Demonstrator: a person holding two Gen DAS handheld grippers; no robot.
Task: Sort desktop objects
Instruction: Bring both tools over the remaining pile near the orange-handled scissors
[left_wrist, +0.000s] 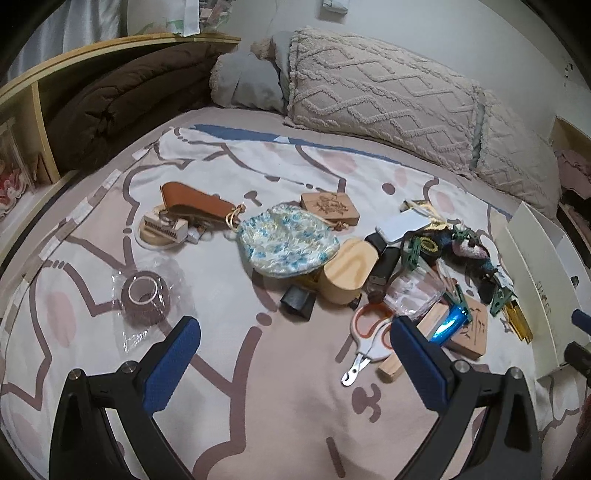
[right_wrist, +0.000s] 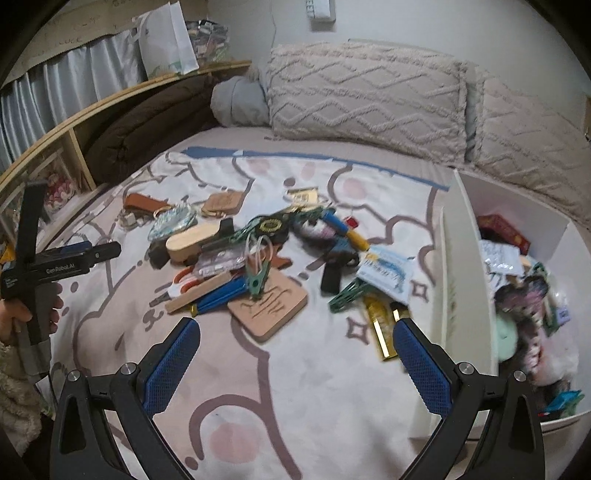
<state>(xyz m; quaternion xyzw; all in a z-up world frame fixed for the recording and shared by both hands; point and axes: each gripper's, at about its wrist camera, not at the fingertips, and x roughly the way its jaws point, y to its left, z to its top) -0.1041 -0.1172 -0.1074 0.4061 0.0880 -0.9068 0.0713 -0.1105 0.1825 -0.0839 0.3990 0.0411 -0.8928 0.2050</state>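
Blue-padded and spread wide, the left gripper hangs over a bare stretch of the patterned bedsheet, its jaws released and holding nothing. The right gripper is likewise released and empty above open cloth near the bed's front. Between the two views the clutter forms one loose heap in the middle of the sheet, with free fabric on the near side of it.

At the heap's near edge in the left wrist view lie the white nail clippers with orange grips, just beside the right-hand pad, and a carved wooden plaque beyond it. A pale wooden box touches the floral pouch. Well apart to the left, a brown tape roll in clear wrap sits alone, and farther back a brown leather case rests near a small comb.

In the right wrist view a gold bar-shaped item lies just beside the right-hand pad, close to the wall of the white bin, which already holds a jumble of things. A green clip rests on the plaque. Tufted pillows bound the far edge and a wooden shelf the left.
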